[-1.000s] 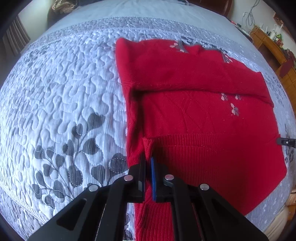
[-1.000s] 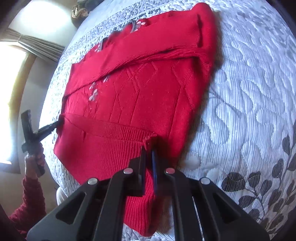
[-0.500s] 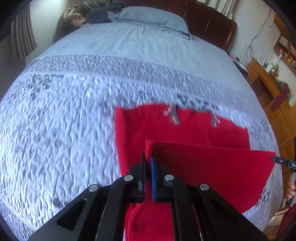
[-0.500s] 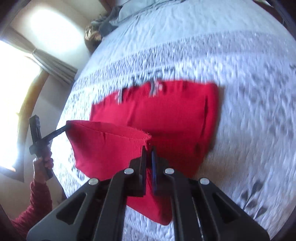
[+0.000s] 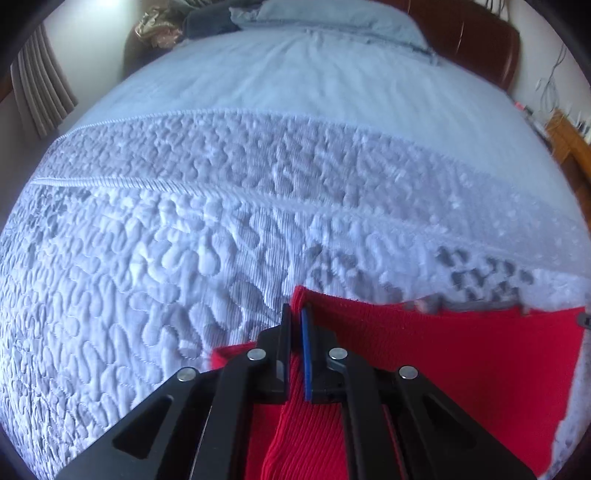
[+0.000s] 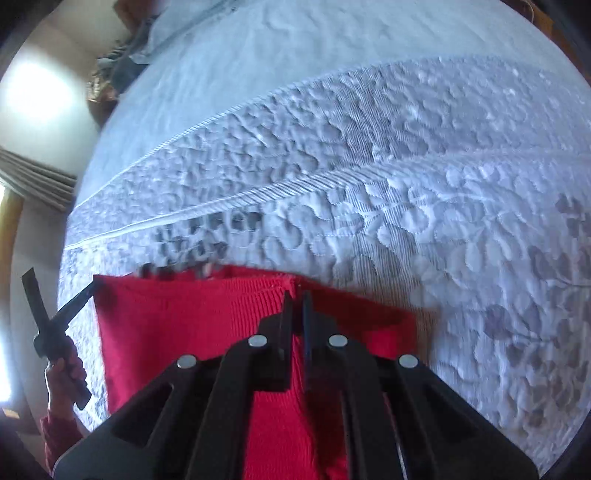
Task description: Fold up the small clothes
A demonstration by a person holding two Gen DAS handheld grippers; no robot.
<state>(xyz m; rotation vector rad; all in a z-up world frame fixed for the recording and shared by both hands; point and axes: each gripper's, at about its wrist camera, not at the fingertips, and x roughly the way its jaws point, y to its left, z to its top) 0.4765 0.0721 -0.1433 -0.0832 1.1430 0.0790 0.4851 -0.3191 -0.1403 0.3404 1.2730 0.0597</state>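
A red knit sweater [image 5: 443,362] lies on the quilted bedspread [image 5: 184,240], its ribbed hem doubled over its body up to the collar with grey embroidery [image 5: 461,304]. My left gripper [image 5: 295,314] is shut on the hem's left corner, which sticks out past the fingertips. My right gripper [image 6: 295,297] is shut on the hem's right corner. In the right wrist view the sweater [image 6: 184,325] stretches left to the left gripper [image 6: 88,291], held by a hand [image 6: 64,369] in a red sleeve. The sweater's lower layer is mostly hidden.
The white and grey bedspread [image 6: 443,184] runs far beyond the sweater to a pale blue pillow [image 5: 332,22] and a dark headboard [image 5: 472,40]. A curtain [image 5: 40,92] hangs at the left and wooden furniture [image 5: 569,144] stands at the right.
Both grippers carried the hem from the near side up and across the sweater to its collar, doubling it over. The body and flower embroidery that showed before are now covered.
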